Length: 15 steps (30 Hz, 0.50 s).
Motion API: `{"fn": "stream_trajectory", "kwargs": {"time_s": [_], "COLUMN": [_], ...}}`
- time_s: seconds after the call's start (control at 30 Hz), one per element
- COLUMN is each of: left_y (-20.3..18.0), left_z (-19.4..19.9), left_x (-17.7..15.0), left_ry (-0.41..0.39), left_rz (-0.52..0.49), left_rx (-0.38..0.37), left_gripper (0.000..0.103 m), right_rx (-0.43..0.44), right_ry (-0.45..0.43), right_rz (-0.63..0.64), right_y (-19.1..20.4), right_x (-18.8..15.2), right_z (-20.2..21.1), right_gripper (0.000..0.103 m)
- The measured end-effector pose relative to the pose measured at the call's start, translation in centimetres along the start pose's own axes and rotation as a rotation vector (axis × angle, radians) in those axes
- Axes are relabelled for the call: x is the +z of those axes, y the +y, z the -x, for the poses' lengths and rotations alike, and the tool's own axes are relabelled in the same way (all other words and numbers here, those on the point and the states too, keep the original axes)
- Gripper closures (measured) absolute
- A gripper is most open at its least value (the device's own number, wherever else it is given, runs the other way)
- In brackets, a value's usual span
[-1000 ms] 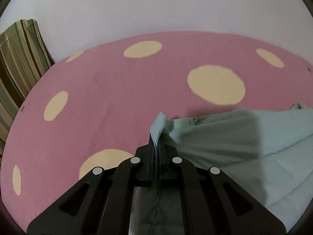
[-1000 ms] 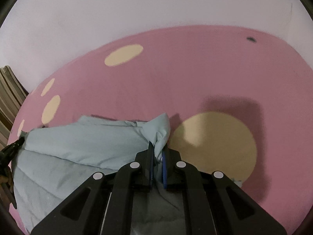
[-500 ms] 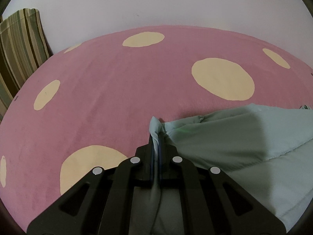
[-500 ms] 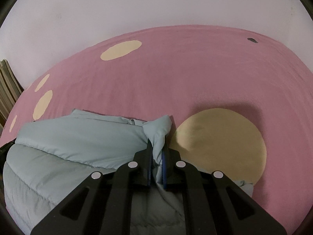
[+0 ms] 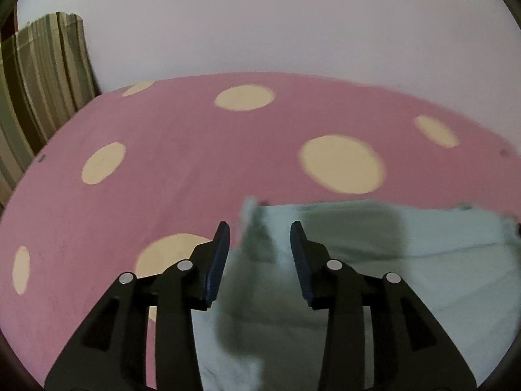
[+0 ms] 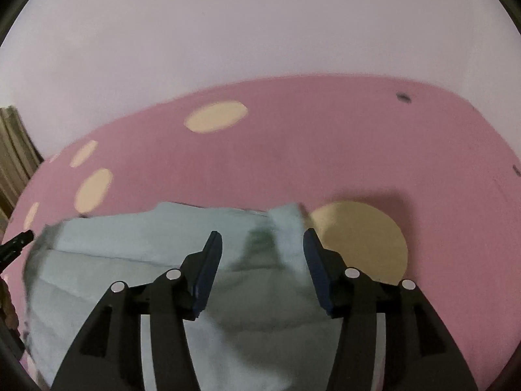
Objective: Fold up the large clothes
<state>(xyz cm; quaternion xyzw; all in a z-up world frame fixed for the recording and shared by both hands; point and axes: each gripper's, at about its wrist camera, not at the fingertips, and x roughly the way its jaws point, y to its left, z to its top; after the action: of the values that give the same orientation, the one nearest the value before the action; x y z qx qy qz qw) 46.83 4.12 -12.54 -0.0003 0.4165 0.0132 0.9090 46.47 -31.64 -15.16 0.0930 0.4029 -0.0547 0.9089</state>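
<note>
Left gripper (image 5: 260, 233) and right gripper (image 6: 262, 239) have just been opening, so we've dropped the mint garment (image 6: 136, 260) folded on the pink spotted bed (image 6: 325, 150); probably more folds left.

The garment (image 5: 374, 260) runs off the right and bottom edges of the left wrist view, and off the left and bottom edges of the right wrist view, so its full shape cannot be told. Its raised corner (image 5: 252, 215) between the left tongs (image 5: 260, 238) is smeared by blur; whether it touches either pad is unclear. The corner (image 6: 286, 224) between the right tongs (image 6: 263, 242) is blurred too. The striped cloth (image 5: 42, 75) is cut by the left edge. A dark speck (image 6: 403, 97) on the pink spotted cover (image 6: 325, 146) is too small to identify. A black tip (image 6: 14, 244) at the left edge is mostly cut off.
</note>
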Motion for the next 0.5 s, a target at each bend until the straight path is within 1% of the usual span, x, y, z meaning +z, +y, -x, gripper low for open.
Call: {"fn": "stream_trajectory", "kwargs": {"time_s": [0.03, 0.13, 0.17, 0.23, 0.33, 0.4, 0.5], "left_y": [-0.7, -4.0, -4.9, -6.8, -7.9, -7.9, -7.9], "left_z": [0.6, 1.4, 1.2, 0.2, -2.1, -3.6, -4.9], "left_x": [-0.1, -1.0, -1.3, -2.0, -2.9, -3.6, -4.2], "left_ry": [-0.002, 0.016, 0.023, 0.039, 0.071, 0.074, 0.072], "left_rz": [-0.001, -0.009, -0.018, -0.041, -0.051, -0.052, -0.043], "left_rx": [-0.028, -0.118, -0.131, -0.133, -0.102, -0.083, -0.089], "left_gripper": [0.060, 0.059, 0.059, 0.059, 0.059, 0.057, 0.057], "right_rx": [0.023, 0.078, 0.095, 0.113, 0.091, 0.068, 0.062], "right_ry": [-0.007, -0.006, 0.002, 0.026, 0.060, 0.093, 0.115], "right_rz": [0.011, 0.041, 0.050, 0.083, 0.116, 0.124, 0.109], "right_y": [1.2, 5.0, 6.0, 8.5, 10.2, 10.5, 10.4], "right_x": [-0.1, -0.6, -0.8, -1.4, -2.3, -3.0, -3.5], "right_z": [0.7, 1.2, 1.0, -0.2, -2.3, -4.4, -6.2], "right_gripper": [0.051, 0.051, 0.051, 0.051, 0.051, 0.051, 0.051]}}
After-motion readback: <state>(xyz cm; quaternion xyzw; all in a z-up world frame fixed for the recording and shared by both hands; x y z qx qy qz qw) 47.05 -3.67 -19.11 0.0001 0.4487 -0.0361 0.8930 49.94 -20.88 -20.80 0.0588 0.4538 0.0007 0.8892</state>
